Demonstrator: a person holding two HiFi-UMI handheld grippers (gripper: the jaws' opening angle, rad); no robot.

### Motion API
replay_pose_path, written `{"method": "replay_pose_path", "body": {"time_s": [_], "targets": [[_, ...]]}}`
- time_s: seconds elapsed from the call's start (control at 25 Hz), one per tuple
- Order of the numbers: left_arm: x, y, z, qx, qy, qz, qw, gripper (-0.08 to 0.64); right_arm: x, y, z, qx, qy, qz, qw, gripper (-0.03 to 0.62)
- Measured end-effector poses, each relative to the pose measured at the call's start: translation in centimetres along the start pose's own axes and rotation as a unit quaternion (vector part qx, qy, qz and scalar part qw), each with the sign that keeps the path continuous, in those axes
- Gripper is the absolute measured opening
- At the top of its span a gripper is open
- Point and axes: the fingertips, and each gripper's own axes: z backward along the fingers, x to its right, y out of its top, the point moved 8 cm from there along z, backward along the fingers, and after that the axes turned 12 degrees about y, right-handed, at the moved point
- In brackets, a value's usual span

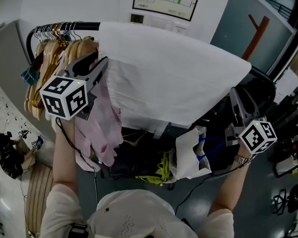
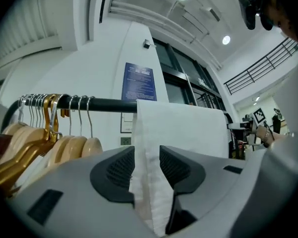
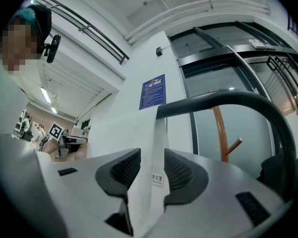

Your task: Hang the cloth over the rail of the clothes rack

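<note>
A white cloth lies draped over the black rail of the clothes rack and hangs down toward me. At its left edge my left gripper has the cloth between its jaws; the left gripper stands open, pads apart from the fabric. My right gripper is at the cloth's right edge under the rail's bend. The right gripper is open, with the cloth's hem and a small label hanging loose between the pads.
Wooden hangers crowd the rail's left end, close to my left gripper. A pink garment hangs below them. A white bag and dark clutter sit under the rack. An orange coat stand rises behind on the right.
</note>
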Motion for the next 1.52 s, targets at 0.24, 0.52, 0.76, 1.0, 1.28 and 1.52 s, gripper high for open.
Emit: {"method": "replay_pose_path", "body": {"time_s": [0.24, 0.52, 0.76, 1.0, 1.28, 1.52], "targets": [[-0.5, 1.6, -1.3, -0.014, 0.014, -0.019, 0.9996, 0.187, 0.8, -0.7, -0.1, -0.007, 0.033, -0.014, 0.999, 0.138], [0.4, 0.5, -2.6, -0.044, -0.009, -0.031, 0.9985, 0.187, 0.6, -0.1, -0.5, -0.012, 0.022, 0.023, 0.999, 0.138], [0.7, 1.3, -1.3, -0.023, 0.014, -0.039, 0.9989, 0.041, 0.2, 0.6, -0.3, -0.022, 0.049, 0.03, 0.998, 0.021], [0.5, 3.8, -1.4, 0.001, 0.012, -0.032, 0.9994, 0.02, -0.7, 3.3, -0.1, 0.021, 0.032, 0.027, 0.999, 0.021], [0.4, 5.9, -2.5, 0.008, 0.014, -0.02, 0.9997, 0.021, 0.2, 4.8, -0.9, 0.038, 0.028, 0.009, 0.999, 0.021], [0.2, 5.0, -2.0, 0.031, 0.076, -0.002, 0.9966, 0.058, 0.4, 3.2, -0.9, 0.038, 0.02, -0.004, 0.999, 0.109]]}}
